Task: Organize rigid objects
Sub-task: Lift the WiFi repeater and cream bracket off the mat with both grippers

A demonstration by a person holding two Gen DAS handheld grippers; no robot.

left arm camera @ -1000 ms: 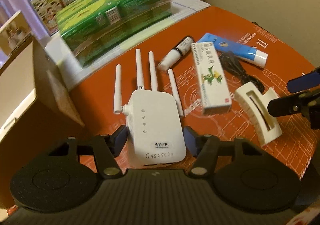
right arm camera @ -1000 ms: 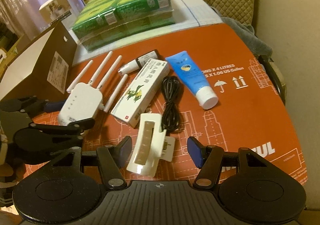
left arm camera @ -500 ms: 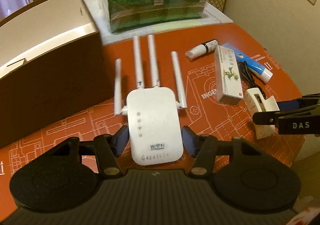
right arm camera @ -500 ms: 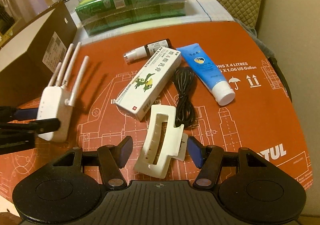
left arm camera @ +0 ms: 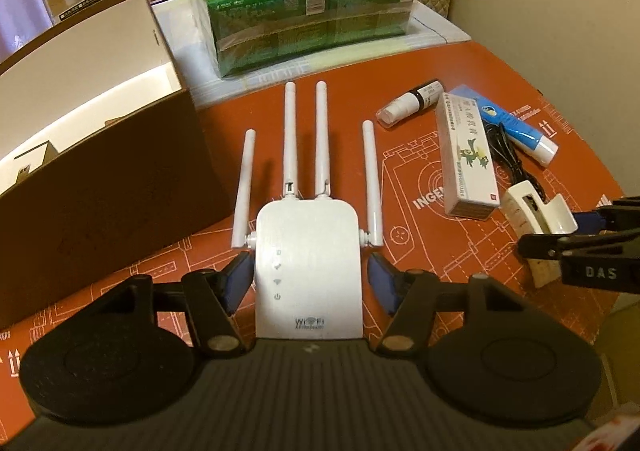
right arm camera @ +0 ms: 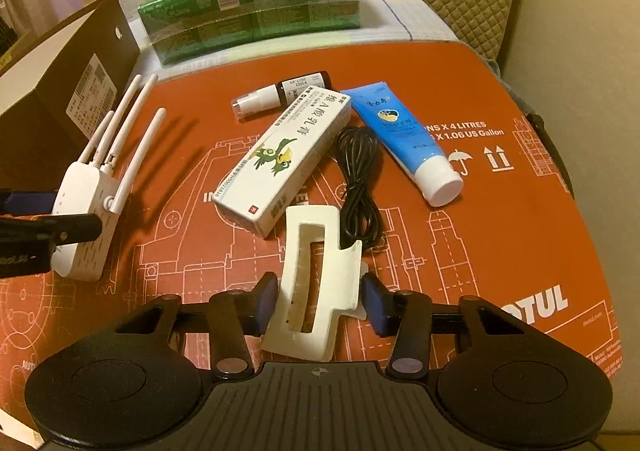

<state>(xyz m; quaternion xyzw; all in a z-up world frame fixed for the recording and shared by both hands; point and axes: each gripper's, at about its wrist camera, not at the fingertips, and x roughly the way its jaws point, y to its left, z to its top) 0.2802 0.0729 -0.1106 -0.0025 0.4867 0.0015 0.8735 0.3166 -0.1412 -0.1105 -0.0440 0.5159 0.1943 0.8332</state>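
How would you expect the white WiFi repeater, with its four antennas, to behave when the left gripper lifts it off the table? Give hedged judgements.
The WiFi repeater looks like a stiff plastic shell, so it should probably lift as one piece. Its smooth sides may slip between the left gripper pads. The thin antennas seem hinged at their bases, so they could swing or snag on the cardboard box.
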